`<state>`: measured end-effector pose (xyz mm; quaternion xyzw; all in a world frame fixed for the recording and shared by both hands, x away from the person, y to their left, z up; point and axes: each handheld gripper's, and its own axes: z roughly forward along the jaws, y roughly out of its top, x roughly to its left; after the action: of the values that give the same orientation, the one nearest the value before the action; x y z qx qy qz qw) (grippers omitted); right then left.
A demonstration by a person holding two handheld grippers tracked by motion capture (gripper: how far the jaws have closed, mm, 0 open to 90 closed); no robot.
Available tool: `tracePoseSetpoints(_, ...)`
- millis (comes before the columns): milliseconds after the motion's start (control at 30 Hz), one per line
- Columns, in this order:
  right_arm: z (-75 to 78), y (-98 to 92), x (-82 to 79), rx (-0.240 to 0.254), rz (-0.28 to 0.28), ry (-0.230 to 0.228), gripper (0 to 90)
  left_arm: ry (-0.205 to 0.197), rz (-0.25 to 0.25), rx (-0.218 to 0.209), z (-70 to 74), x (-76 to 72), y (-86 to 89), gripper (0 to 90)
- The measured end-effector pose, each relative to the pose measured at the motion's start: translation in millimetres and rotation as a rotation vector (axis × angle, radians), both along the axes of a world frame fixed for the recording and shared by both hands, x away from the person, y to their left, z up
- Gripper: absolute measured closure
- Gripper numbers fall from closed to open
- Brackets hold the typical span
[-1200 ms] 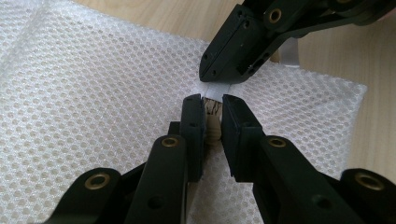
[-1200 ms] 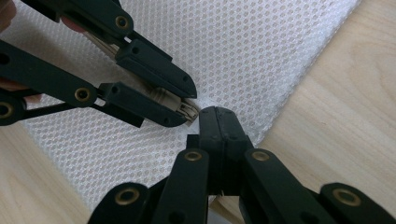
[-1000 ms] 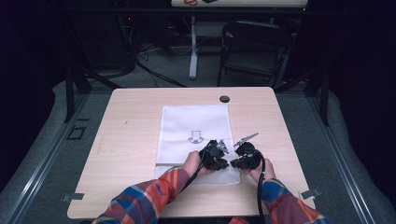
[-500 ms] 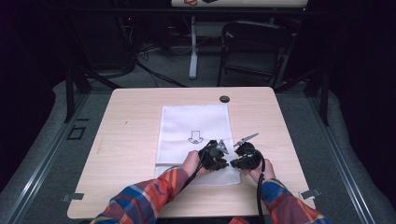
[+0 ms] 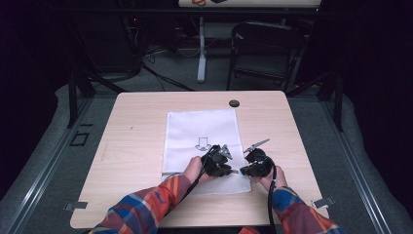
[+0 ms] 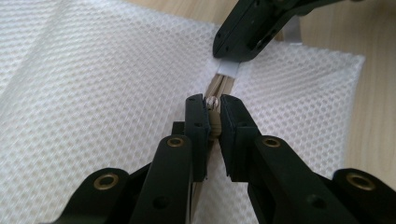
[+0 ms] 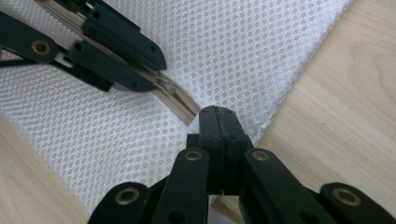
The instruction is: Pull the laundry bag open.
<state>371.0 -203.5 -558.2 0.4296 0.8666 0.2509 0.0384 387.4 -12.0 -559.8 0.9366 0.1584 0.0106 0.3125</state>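
A white mesh bag [image 5: 202, 131] with a printed arrow lies flat on the wooden table [image 5: 136, 141]. A beige zipper [image 6: 223, 84] runs along the bag's near edge. My left gripper [image 6: 213, 108] is shut on the zipper's beige pull [image 6: 213, 103]. Just beyond it, my right gripper [image 6: 229, 58] pinches the white tab [image 6: 229, 69] at the zipper's end. In the right gripper view, the right gripper [image 7: 217, 112] has its jaws pressed together at the bag's edge, with the zipper [image 7: 175, 100] leading off to the left gripper [image 7: 149, 70]. In the high view, the left gripper [image 5: 228, 169] and right gripper [image 5: 242, 170] meet tip to tip.
A small black round object [image 5: 234, 103] sits near the table's far edge, behind the bag. A dark chair [image 5: 265, 48] and a white stand [image 5: 201, 48] are on the floor beyond the table. Bare wood surrounds the bag on both sides.
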Motion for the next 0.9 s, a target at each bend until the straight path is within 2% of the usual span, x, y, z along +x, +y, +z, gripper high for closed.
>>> tracePoseSetpoints(100, -0.4, 0.7, -0.4, 0.002, -0.003, -0.007, 90.0, 0.005, 0.001, -0.002, -0.2, -1.1, 2.4, 82.1)
tracePoseSetpoints(133, -0.7, 1.3, -0.5, 0.020, 0.002, -0.005, 90.0, 0.009, 0.003, -0.008, -0.9, -1.4, 2.8, 82.2)
tracePoseSetpoints(333, -0.4, 1.8, -1.1, 0.001, 0.002, -0.010, 90.0, 0.011, 0.001, 0.005, -0.6, -1.5, 3.2, 82.2)
tracePoseSetpoints(367, -0.6, 3.2, -1.6, 0.016, -0.003, -0.005, 90.0, 0.013, 0.000, 0.005, -0.3, -1.6, 3.6, 82.2)
tracePoseSetpoints(467, 0.4, 4.1, -2.3, -0.003, 0.007, 0.003, 90.0, 0.018, 0.000, 0.006, -0.3, -1.8, 4.2, 82.2)
tracePoseSetpoints(533, -1.6, 6.5, -4.2, 0.025, -0.017, -0.014, 90.0, 0.016, -0.002, 0.006, -0.1, -1.7, 4.4, 82.2)
tracePoseSetpoints(567, 1.0, 6.0, -3.9, -0.019, 0.003, -0.002, 90.0, 0.017, -0.001, 0.006, -0.3, -1.6, 4.5, 82.2)
tracePoseSetpoints(667, 0.5, 7.2, -5.4, -0.004, -0.005, 0.001, 90.0, 0.006, 0.005, 0.022, -0.4, -1.7, 6.7, 82.2)
tracePoseSetpoints(700, 0.3, 7.1, -5.9, -0.003, -0.009, -0.001, 90.0, 0.019, 0.015, 0.020, -0.2, 0.5, 11.4, 82.2)
tracePoseSetpoints(733, 1.5, 6.4, -6.0, -0.017, -0.003, 0.008, 90.0, 0.018, 0.032, 0.016, 0.2, 1.6, 15.9, 82.3)
tracePoseSetpoints(833, 1.0, 6.7, -6.1, -0.023, -0.005, -0.001, 90.0, 0.025, 0.046, 0.019, 1.0, 3.3, 26.8, 82.2)
tracePoseSetpoints(867, 1.9, 6.9, -5.7, -0.040, 0.007, -0.002, 90.0, 0.030, 0.047, 0.023, 1.5, 3.4, 28.9, 82.2)
tracePoseSetpoints(900, 2.0, 7.5, -5.8, -0.038, 0.011, 0.000, 90.0, 0.032, 0.051, 0.013, 1.0, 3.2, 30.0, 82.2)
